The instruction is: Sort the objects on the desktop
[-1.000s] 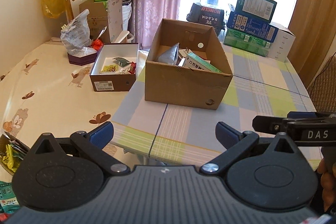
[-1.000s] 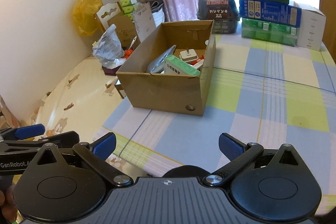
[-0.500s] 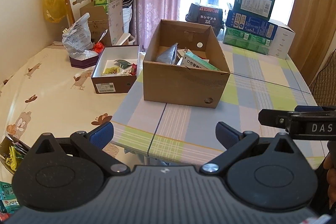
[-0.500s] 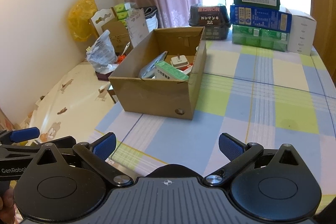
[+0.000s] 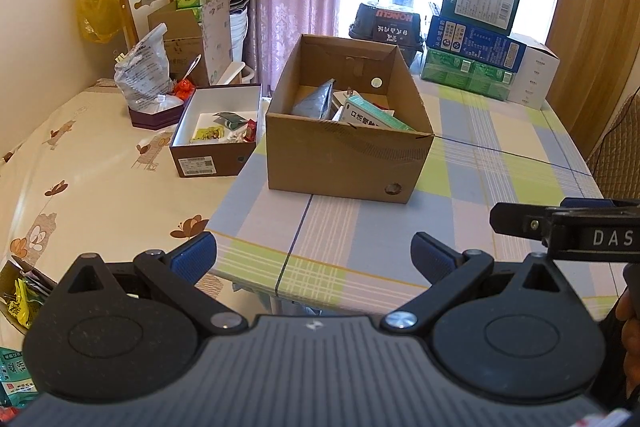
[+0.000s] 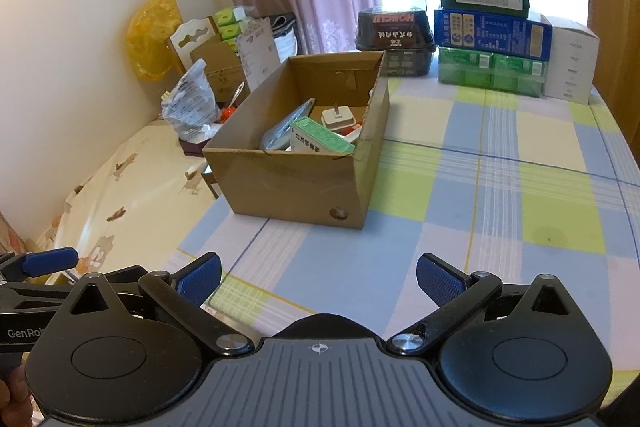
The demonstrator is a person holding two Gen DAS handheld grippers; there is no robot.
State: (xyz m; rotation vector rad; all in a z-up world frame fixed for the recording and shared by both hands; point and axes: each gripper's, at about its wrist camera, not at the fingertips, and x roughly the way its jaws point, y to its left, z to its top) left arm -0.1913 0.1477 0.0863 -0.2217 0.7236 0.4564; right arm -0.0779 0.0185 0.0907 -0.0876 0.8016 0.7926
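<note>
L tool (image 5: 314,257): fingers spread wide, nothing between them. Hangs over near edge of tabletop (image 5: 500,163), checked cloth blue/green/white.
R tool (image 6: 319,277): also spread wide, empty. Same near edge, beside L tool; its tip shows in left wrist view at 3 o'clock, and the L tool's tip shows in right wrist view at 9 o'clock.

Cardboard box (image 5: 348,155), open top, sits on the cloth at 12 o'clock from L tool, well apart from the fingers. From R tool it lies approx 11 o'clock (image 6: 296,179), also well apart. Round hole in front wall, lower right.
Contents: green-and-white carton (image 6: 320,139) leaning near front wall; silver pouch (image 5: 316,99) upright at left; white plug adapter (image 6: 338,117) behind the carton. Other bits under them, can't tell what.

Shoebox (image 5: 218,131), white inside, w/ small packets, at 10 o'clock from L tool, just beside cardboard box's left wall; touching or not, can't tell.
Stacked boxes (image 6: 492,27) at far tabletop edge, 1 o'clock from R tool.
</note>
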